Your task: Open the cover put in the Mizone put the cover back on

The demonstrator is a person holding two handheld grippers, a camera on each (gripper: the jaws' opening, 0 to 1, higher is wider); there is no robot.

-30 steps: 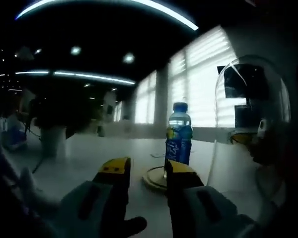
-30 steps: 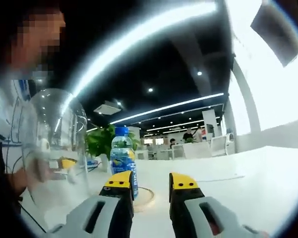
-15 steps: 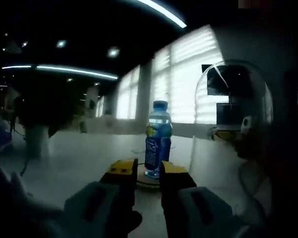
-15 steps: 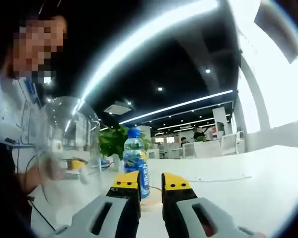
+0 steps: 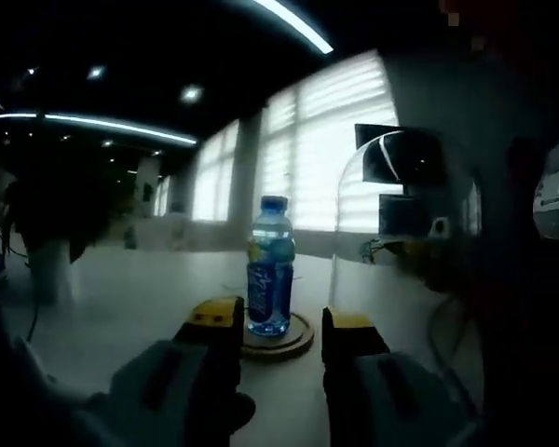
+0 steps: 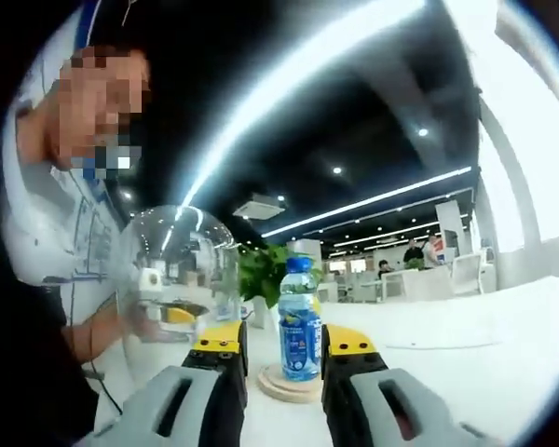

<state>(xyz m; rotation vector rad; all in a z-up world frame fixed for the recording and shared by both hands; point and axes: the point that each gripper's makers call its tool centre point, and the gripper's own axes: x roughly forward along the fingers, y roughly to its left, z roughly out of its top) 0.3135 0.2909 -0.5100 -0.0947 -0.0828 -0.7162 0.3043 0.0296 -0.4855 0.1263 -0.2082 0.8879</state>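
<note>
A blue Mizone bottle point(image 5: 269, 270) with a blue cap stands upright on a round wooden base point(image 5: 296, 343) on a white table. My left gripper point(image 5: 281, 318) is open just short of it, jaws either side of the base. The clear glass dome cover point(image 5: 401, 214) sits off the base to the right. In the right gripper view the bottle point(image 6: 299, 326) stands on the base point(image 6: 278, 386), seen between the jaws of my open right gripper point(image 6: 283, 339); contact cannot be told. The cover point(image 6: 182, 270) is to the left, with a yellow gripper tip showing through it.
A person in a white shirt point(image 6: 56, 251) is close on the left of the right gripper view. The white table point(image 6: 466, 345) stretches away to the right. A green plant point(image 6: 261, 275) and office desks stand behind. Bright windows point(image 5: 326, 149) lie beyond the bottle.
Both views have come closer to the bottle, which now lines up with each pair of jaws. Both grippers' jaws narrowed half a second ago and are now wider apart.
</note>
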